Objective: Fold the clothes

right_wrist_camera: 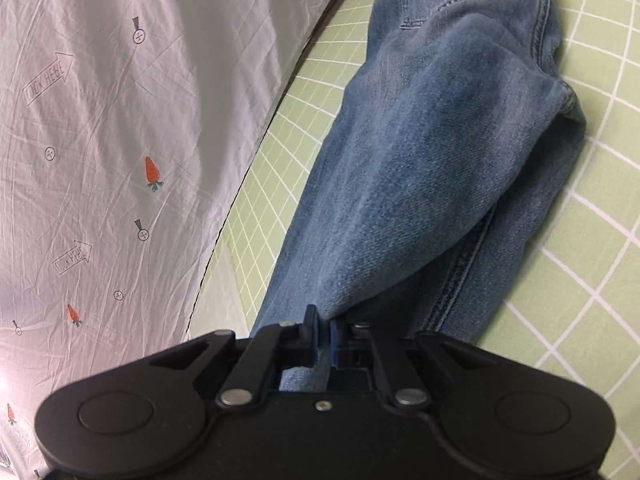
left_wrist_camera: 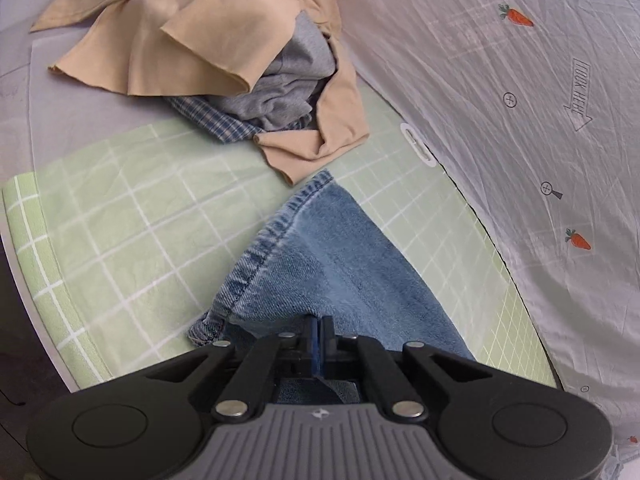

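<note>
Pinching denim, the left gripper (left_wrist_camera: 319, 330) is clamped tight on the hem end of the faded blue denim jeans (left_wrist_camera: 340, 264); the right gripper (right_wrist_camera: 324, 338) seems closed on a fold further along the same leg. Ahead of both, the jeans trail across the green grid-patterned mat (left_wrist_camera: 120, 216). Beyond the left gripper sits a heap of tan, grey and checked clothes (left_wrist_camera: 224, 64). Raising both ends evenly should keep the fold square.

Outlined arrows reading "LOOK HERE" are showing on the crinkled white carrot-printed sheet (right_wrist_camera: 100, 120), repeating across it in both views.
</note>
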The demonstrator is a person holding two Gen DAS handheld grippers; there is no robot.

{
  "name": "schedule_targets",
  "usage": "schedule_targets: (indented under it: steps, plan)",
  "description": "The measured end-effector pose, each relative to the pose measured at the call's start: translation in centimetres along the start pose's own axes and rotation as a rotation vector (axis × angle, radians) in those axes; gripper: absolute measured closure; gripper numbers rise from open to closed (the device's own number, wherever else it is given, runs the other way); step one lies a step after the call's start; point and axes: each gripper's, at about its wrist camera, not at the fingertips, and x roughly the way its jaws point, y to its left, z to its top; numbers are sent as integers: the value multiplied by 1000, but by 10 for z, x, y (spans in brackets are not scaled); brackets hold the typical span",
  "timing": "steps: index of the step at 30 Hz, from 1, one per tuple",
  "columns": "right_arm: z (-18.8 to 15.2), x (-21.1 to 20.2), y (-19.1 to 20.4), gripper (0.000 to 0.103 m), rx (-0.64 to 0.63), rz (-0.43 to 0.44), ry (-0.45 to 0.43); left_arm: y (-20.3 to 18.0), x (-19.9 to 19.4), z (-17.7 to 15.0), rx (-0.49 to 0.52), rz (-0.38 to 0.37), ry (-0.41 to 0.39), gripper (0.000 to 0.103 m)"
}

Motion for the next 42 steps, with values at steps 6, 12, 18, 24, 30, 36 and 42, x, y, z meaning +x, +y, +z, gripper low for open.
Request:
schedule_targets:
  steps: [6,12,18,24,30,36,42]
  plan:
    - [-8,8,-23,95,-23,-156,69,21,22,-26,22,116,80,97]
    - [-10,0,-16,58,-130,-253,61,25,17,-30,55,163,49,64]
    - [-17,-4,11,25,-397,-425,33,22,25,-37,119,276,63,37]
    - [-30,-4,24,11,-565,-498,24,21,36,-40,143,288,60,32]
    - [-33,-7,24,8,-559,-513,17,21,40,-36,137,252,42,28]
    - [-41,-2,30,8,-562,-524,15,37,39,-31,-32,86,34,28]
    - [-44,-4,30,7,-564,-542,10,38,43,-26,-58,65,5,30]
